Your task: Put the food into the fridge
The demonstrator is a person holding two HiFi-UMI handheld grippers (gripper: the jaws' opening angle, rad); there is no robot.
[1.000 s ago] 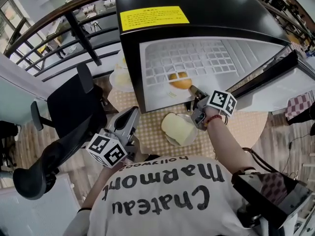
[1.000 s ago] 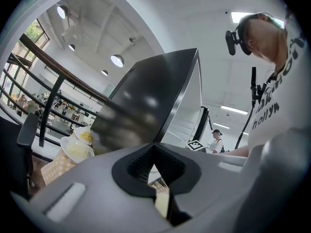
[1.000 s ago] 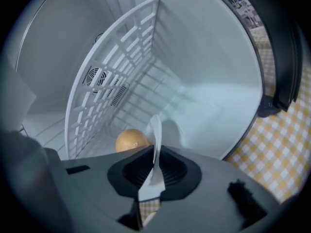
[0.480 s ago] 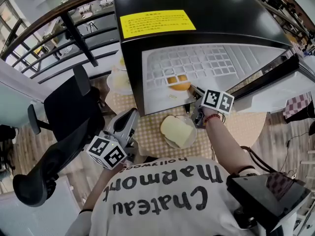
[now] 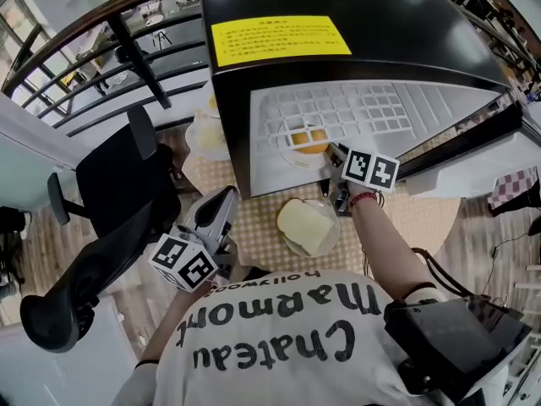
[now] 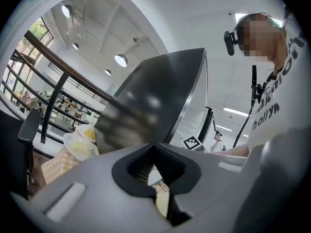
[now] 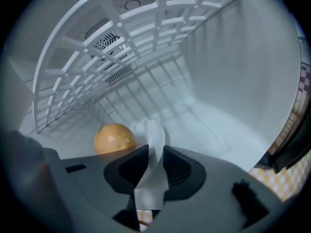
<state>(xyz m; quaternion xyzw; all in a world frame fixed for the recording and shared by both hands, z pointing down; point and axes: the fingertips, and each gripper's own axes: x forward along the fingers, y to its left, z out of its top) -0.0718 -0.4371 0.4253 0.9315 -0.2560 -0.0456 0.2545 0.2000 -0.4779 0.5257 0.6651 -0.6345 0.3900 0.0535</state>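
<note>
An orange (image 5: 311, 139) lies on a white plate (image 5: 292, 134) inside the open black fridge (image 5: 338, 7). My right gripper (image 5: 335, 156) reaches into the fridge mouth. In the right gripper view its jaws are opening, with the plate's rim (image 7: 153, 144) between them and the orange (image 7: 112, 138) just beyond to the left. A pale yellow slab of food (image 5: 306, 225) lies on a plate on the table in front of the fridge. My left gripper (image 5: 218, 214) hangs over the table's left edge, shut and empty, away from both plates.
The fridge door (image 5: 473, 138) swings out to the right. Two plates of food (image 5: 207, 132) stand at the fridge's left side. A black office chair (image 5: 127, 184) is left of the checked table (image 5: 254, 231). A white wire rack (image 7: 126, 42) spans the fridge interior.
My right gripper has shifted slightly left, closer to the fridge mouth, and the plate with the orange now rests inside. The left gripper has not moved.
</note>
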